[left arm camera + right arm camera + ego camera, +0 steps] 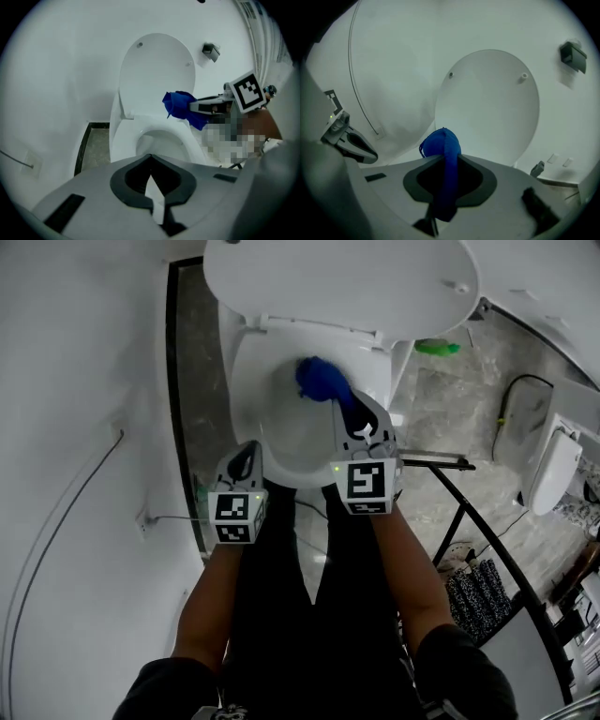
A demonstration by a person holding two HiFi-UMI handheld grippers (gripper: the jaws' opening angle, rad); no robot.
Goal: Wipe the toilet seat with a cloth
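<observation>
The white toilet has its lid (347,277) raised and its seat (246,381) down around the bowl. A blue cloth (321,379) hangs above the bowl, pinched in my right gripper (340,399), which is shut on it. In the right gripper view the cloth (440,145) bulges out past the jaws of the right gripper (447,159), with the lid (487,108) behind. My left gripper (251,450) is shut and holds nothing; it hovers over the seat's near left part. In its own view, past the left gripper (151,161), show the seat (122,136), the cloth (180,105) and the right gripper (208,105).
A dark floor strip (192,381) runs between the toilet and the white wall at left. A green bottle (438,347) lies on the marble floor to the right. A black metal rack (478,521) stands near my right arm. A small fixture (211,50) hangs on the wall.
</observation>
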